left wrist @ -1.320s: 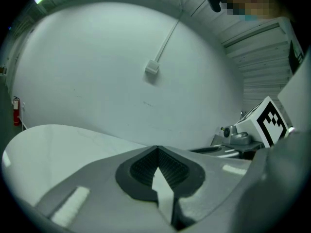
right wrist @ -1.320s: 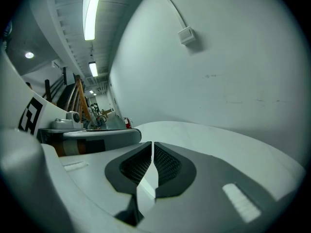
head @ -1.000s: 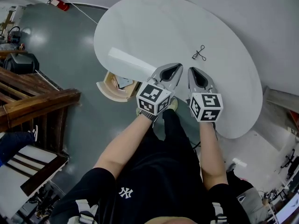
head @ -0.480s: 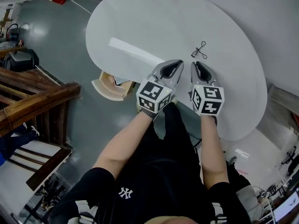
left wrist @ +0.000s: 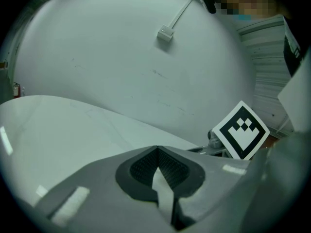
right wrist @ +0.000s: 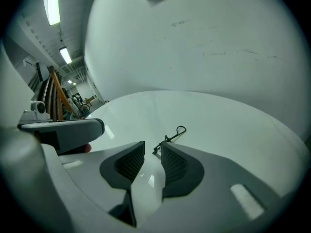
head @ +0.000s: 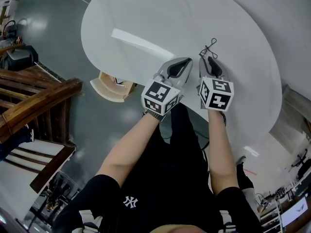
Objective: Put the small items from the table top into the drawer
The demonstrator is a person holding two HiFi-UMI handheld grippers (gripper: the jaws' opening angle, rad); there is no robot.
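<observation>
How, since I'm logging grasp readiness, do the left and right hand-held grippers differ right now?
The left hand-held gripper has its jaws together. The right hand-held gripper has its jaws apart, having just been opening. The right one points at the small black wire item, which lies just off its tips, ungripped. The left one faces only bare white table. Shared: both are grey, hold nothing and hover side by side over the table.
</observation>
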